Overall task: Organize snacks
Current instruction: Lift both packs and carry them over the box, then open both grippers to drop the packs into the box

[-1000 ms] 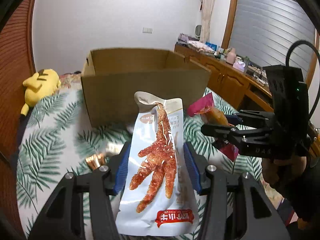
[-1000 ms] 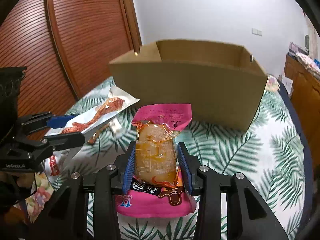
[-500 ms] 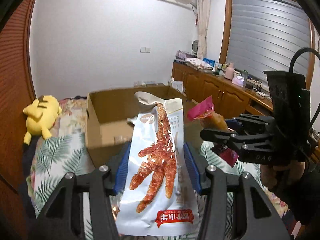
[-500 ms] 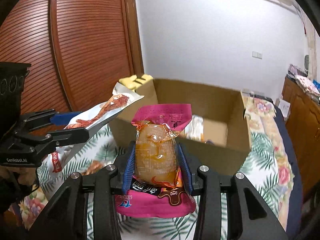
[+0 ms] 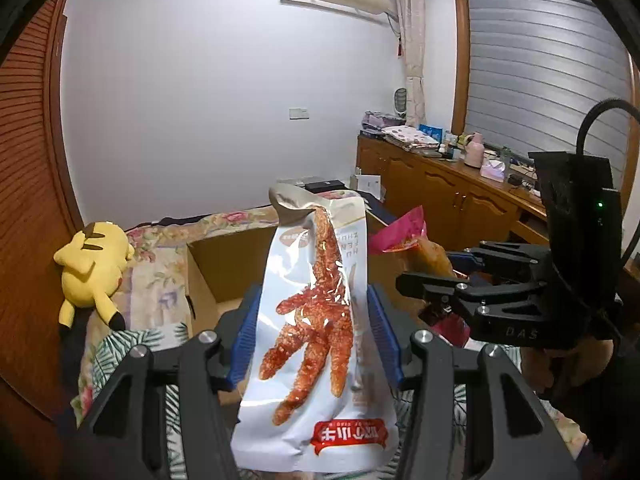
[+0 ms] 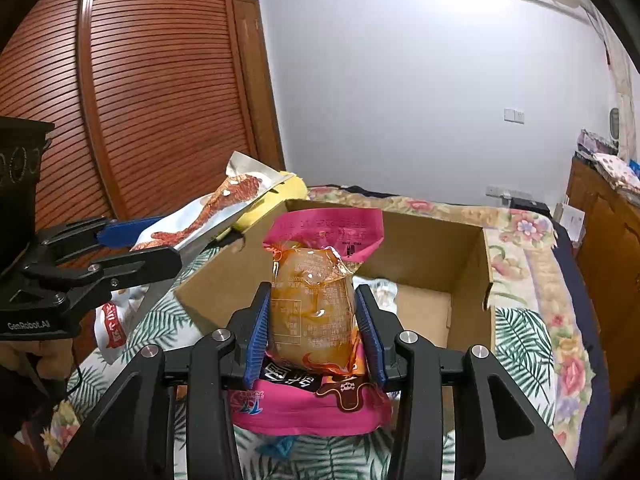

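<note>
Left tongs (image 5: 316, 332) grip the white packet (image 5: 316, 320), right tongs (image 6: 316, 328) grip the pink packet (image 6: 320, 312), both raised near the box (image 6: 468, 256) on the bed at 12 o'clock; risk: releasing too soon drops a limp packet onto the rim or outside

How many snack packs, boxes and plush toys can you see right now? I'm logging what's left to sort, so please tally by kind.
Snack packs in grippers: 2, the white chicken-foot pack in the left gripper and the pink pack in the right gripper
Packs partly visible inside the box: 1
Cardboard boxes: 1
Yellow plush toys: 1
Total: 5
</note>
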`<action>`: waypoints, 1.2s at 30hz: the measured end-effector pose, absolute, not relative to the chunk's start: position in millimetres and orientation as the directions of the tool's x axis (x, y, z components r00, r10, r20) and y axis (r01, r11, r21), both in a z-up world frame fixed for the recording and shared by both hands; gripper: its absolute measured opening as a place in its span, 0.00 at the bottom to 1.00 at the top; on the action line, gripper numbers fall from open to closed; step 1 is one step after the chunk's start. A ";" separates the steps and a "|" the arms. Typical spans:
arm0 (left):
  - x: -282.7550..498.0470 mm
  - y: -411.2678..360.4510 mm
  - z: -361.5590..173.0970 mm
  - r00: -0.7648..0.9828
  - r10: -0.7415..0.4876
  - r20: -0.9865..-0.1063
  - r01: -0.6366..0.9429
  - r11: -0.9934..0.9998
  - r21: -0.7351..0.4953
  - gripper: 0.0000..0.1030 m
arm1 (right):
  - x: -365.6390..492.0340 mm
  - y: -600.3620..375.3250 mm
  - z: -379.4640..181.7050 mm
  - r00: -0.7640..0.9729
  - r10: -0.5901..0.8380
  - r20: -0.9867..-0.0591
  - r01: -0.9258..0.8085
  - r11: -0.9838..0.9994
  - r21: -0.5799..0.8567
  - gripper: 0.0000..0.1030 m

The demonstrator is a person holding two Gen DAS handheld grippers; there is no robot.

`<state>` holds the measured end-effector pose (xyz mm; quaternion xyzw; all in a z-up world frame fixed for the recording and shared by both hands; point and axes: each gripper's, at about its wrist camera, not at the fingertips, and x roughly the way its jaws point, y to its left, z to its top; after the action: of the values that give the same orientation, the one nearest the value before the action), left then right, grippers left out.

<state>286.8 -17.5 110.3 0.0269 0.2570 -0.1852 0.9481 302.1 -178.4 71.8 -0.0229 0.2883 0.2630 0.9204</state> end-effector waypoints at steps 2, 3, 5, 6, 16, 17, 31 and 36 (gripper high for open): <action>297.7 -17.6 108.6 0.800 -0.331 -0.501 0.360 0.932 -0.043 0.49 | 309.5 -178.3 69.6 0.693 0.467 -0.549 -0.493 0.863 0.112 0.40; 302.9 -17.7 107.4 0.800 -0.329 -0.503 0.357 0.933 -0.042 0.49 | 313.1 -178.5 68.3 0.691 0.465 -0.553 -0.492 0.863 0.112 0.40; 313.7 -16.8 103.4 0.799 -0.322 -0.507 0.350 0.936 -0.042 0.49 | 319.9 -178.7 65.4 0.691 0.458 -0.560 -0.485 0.868 0.111 0.40; 319.2 -16.9 102.2 0.798 -0.321 -0.510 0.349 0.936 -0.044 0.49 | 323.8 -179.6 63.9 0.691 0.454 -0.563 -0.480 0.870 0.113 0.40; 361.2 -17.0 84.2 0.786 -0.289 -0.547 0.324 0.946 -0.034 0.49 | 351.4 -186.2 50.7 0.676 0.450 -0.584 -0.452 0.879 0.155 0.40; 364.1 -17.3 80.9 0.781 -0.287 -0.555 0.321 0.946 -0.038 0.49 | 352.1 -186.1 48.6 0.675 0.448 -0.586 -0.449 0.880 0.156 0.40; 388.2 -24.1 43.8 0.698 -0.275 -0.662 0.302 0.950 -0.076 0.56 | 362.1 -175.1 30.6 0.652 0.420 -0.631 -0.436 0.889 0.142 0.41; 389.7 -26.4 36.1 0.678 -0.275 -0.682 0.304 0.949 -0.081 0.57 | 368.2 -174.3 21.7 0.644 0.402 -0.651 -0.424 0.896 0.133 0.41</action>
<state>389.7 -26.4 36.1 0.0196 0.3689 -0.1582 0.9157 368.2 -174.3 21.7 -0.0157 0.3550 0.2278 0.9066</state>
